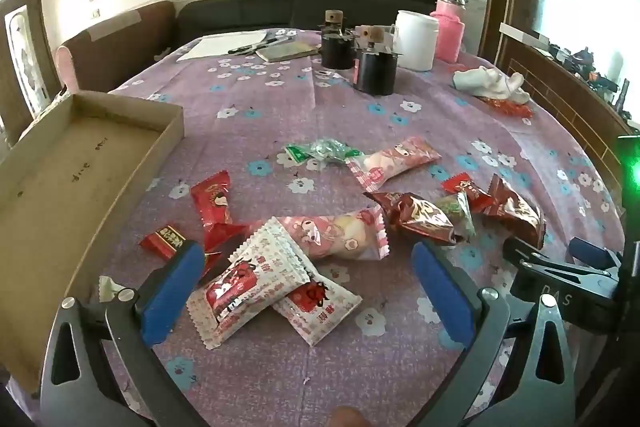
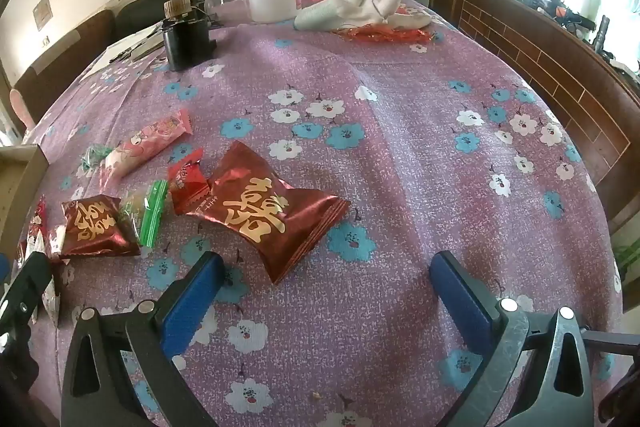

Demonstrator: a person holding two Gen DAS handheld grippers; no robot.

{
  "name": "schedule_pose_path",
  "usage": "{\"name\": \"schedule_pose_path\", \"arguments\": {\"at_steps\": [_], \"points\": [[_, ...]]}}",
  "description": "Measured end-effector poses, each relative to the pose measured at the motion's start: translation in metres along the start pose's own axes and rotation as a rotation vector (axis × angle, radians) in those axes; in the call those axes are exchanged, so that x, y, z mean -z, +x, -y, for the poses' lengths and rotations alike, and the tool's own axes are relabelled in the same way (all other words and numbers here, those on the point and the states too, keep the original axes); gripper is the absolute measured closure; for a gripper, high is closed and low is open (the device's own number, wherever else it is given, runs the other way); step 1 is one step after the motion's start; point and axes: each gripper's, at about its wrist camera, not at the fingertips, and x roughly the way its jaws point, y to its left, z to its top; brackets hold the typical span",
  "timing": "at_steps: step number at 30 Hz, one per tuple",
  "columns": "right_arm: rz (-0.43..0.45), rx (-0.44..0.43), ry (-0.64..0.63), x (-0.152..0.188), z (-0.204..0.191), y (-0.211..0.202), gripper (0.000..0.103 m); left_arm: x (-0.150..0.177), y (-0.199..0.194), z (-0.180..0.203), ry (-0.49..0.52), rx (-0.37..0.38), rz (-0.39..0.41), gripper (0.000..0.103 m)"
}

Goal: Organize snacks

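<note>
No snack is collected yet: the cardboard box (image 1: 60, 163) at the left of the frame is empty, and both the left gripper (image 1: 308, 287) and the right gripper (image 2: 326, 291) are wide open and hold nothing. The white-and-red packet (image 1: 256, 279) lies between the left jaws, low in the frame, so closing on it seems the next move. The dark red foil packet (image 2: 272, 211) lies just above the right gripper.

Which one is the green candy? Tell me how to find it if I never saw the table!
Start at the cardboard box on the purple flowered tablecloth. Look past its far corner towards the middle, where a pink packet lies. The green candy touches that packet's end: small, crinkly and see-through, unlike its pink and red neighbours.
</note>
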Motion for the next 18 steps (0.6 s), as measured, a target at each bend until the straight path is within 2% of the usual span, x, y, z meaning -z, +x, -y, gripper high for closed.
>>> {"name": "schedule_pose_path", "arguments": {"at_steps": [6,13,18], "points": [[0.002,0.002,-0.002,0.000,0.000,0.000,0.000,0.003,0.005,0.018,0.044,-0.019,-0.002,0.000],[0.002,0.002,-0.001,0.000,0.000,0.000,0.000,0.004,0.001,0.017,0.123,-0.019,0.002,0.000],[0.002,0.002,-0.001,0.000,0.000,0.000,0.000,0.007,-0.022,0.016,0.182,0.004,0.081,0.000]]}}
